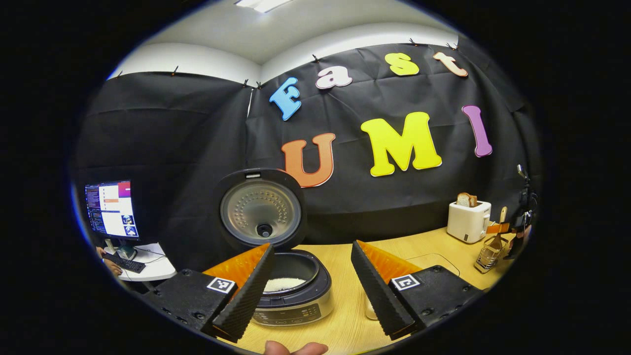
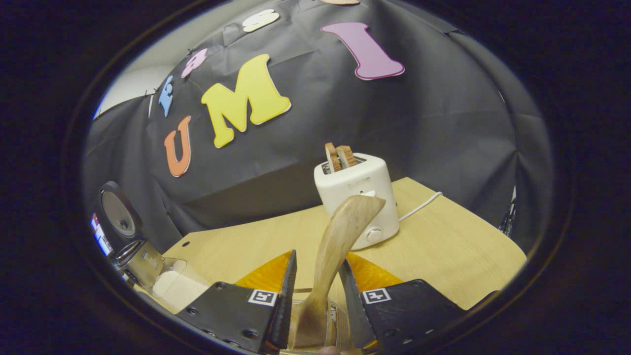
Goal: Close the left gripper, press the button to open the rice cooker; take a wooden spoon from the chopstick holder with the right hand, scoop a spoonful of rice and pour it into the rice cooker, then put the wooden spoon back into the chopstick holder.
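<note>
The rice cooker (image 1: 291, 286) is already open: its lid (image 1: 261, 212) stands upright behind the pot, and white rice shows inside the pot. In the left gripper view the left gripper (image 1: 313, 291) hangs in front of the cooker with its two fingers spread wide, holding nothing.

The wooden spoon (image 2: 335, 246) stands between the fingers of the right gripper (image 2: 318, 296). Its long axis is nearly upright, leaning a little to the right in the right gripper view, and its broad end points up in front of the white toaster (image 2: 357, 197). The lower part goes down into the chopstick holder (image 2: 315, 325), just under the fingers. The fingers are close on both sides of the handle, but I cannot tell whether both really press on it.

From the left gripper view, the chopstick holder sits far to the right on the wooden table (image 1: 345, 320), next to the toaster, well apart from the cooker. So the right hand is the nearer one, and I judge the coming move must go straight up along the spoon's axis, to pull it free of the holder. A container of rice (image 2: 175, 288) lies low at the left in the right gripper view, beside the cooker
</note>
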The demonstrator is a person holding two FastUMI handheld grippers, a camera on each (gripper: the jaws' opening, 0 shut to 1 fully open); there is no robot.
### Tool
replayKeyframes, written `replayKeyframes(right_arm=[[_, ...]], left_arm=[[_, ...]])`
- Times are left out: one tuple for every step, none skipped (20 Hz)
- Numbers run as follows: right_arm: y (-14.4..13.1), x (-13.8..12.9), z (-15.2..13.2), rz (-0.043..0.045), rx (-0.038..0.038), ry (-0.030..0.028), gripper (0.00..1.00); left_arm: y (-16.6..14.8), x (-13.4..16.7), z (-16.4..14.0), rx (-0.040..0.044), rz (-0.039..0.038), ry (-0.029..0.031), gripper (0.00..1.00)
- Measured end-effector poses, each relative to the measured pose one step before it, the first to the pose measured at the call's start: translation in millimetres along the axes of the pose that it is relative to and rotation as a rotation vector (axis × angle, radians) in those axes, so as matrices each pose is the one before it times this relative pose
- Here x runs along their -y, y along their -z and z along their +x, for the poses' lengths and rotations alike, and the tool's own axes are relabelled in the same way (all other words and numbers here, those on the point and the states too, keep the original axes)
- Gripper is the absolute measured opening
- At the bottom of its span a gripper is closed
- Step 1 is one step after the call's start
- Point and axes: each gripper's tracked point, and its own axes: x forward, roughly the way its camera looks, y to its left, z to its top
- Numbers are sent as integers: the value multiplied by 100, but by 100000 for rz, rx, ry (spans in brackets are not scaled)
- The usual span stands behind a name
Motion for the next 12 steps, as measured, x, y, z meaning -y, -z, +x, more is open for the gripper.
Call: replayKeyframes(right_arm=[[-234, 150, 2, 866, 237, 1342, 31], [104, -62, -201, 97, -606, 39, 20], [88, -332, 103, 996, 879, -1344, 18], [-413, -408, -519, 786, 639, 11, 15], [-448, -142, -183, -682, 1507, -315, 12], [-148, 12, -94, -1480, 1082, 1338, 9], [-141, -318, -283, -1830, 733, 564, 6], [-646, -226, -406, -697, 1914, 222, 6], [-709, -252, -468, -322, 2359, -183, 6], [-756, -313, -504, -705, 2184, -78, 6], [-694, -292, -354, -1512, 2268, 57, 6], [-683, -227, -387, -2319, 2237, 674, 6]], left_arm=[[91, -130, -15, -183, -284, -265, 99], [32, -193, -66, 92, -228, -262, 99], [11, -154, -21, 27, -262, -266, 99], [127, 8, 77, -84, -445, 187, 99], [160, 100, -20, -148, -599, 391, 99], [111, 59, 30, -131, -854, 506, 99], [167, 121, 68, -237, -958, 831, 99], [125, 198, -56, 134, -1221, 908, 99], [33, 110, -32, 520, -1190, 804, 99], [59, 32, 67, 385, -1049, 477, 95], [135, 55, -16, 49, -632, 273, 99], [118, -256, -32, 85, -195, -177, 99]])
